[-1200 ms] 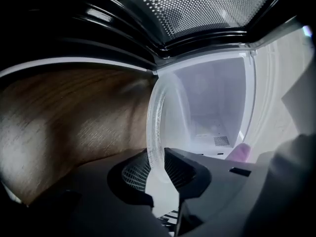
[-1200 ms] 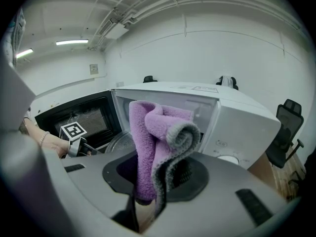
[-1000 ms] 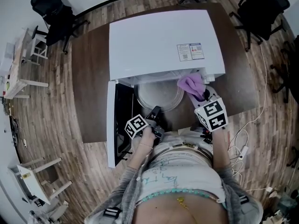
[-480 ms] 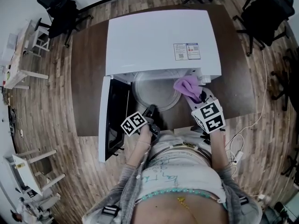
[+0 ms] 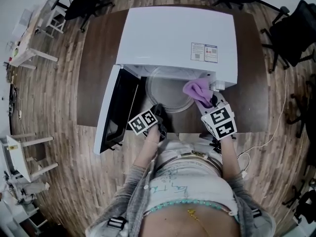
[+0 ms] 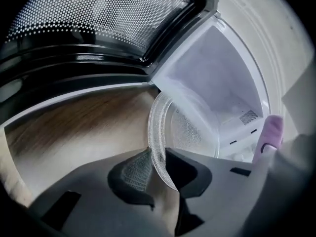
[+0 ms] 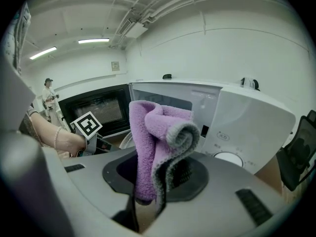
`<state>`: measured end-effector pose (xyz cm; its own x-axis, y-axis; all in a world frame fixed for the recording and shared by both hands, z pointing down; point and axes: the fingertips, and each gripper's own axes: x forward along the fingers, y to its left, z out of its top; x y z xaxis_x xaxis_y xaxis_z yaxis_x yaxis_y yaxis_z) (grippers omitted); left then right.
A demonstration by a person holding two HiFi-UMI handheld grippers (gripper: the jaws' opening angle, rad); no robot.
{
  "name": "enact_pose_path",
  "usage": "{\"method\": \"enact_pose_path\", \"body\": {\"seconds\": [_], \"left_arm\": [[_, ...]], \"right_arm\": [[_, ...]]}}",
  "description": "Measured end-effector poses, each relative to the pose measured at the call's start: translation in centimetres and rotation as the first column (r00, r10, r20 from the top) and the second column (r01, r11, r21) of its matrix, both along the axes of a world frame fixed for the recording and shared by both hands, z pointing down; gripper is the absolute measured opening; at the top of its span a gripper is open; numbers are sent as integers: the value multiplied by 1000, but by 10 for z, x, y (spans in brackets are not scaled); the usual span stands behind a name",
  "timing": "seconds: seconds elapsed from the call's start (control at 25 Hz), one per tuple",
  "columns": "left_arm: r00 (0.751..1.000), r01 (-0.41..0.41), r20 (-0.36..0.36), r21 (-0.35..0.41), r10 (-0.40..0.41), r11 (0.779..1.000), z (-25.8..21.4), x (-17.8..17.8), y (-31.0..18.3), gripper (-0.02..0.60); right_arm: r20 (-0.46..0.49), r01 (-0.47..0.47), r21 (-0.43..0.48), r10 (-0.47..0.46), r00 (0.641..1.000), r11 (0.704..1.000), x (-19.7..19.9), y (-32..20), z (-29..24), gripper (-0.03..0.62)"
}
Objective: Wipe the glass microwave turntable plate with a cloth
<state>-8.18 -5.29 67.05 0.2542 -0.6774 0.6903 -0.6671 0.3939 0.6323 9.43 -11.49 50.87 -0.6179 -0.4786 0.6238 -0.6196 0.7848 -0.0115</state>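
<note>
The clear glass turntable plate lies in the mouth of the open white microwave, and its front part sticks out over the table. My left gripper is at the plate's near rim. In the left gripper view the rim of the plate runs between the jaws of the left gripper, which have just been closing and press on it. My right gripper hovers at the plate's right side, shut on a folded purple cloth. That cloth stands up from the right gripper.
The microwave door hangs open to the left, close to my left hand. The microwave sits on a brown table. Black office chairs stand on the wooden floor around it. A person stands far off.
My left gripper has rolled at the plate's near rim, and its marker cube now faces differently. The right gripper with the cloth has stayed almost where it was.
</note>
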Motion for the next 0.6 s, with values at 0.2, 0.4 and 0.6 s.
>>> {"method": "enact_pose_path", "body": {"seconds": [0.2, 0.4, 0.6], "left_arm": [[999, 0, 35, 2, 0, 1000, -3, -2, 1, 95], [987, -134, 84, -8, 135, 991, -2, -2, -2, 99], [940, -276, 190, -60, 282, 959, -2, 0, 0, 104]], "right_arm": [[-18, 27, 17, -27, 999, 999, 2, 1, -1, 114], [-61, -6, 13, 7, 998, 1000, 1, -2, 4, 115], [-75, -53, 15, 54, 996, 999, -4, -4, 7, 114]]}}
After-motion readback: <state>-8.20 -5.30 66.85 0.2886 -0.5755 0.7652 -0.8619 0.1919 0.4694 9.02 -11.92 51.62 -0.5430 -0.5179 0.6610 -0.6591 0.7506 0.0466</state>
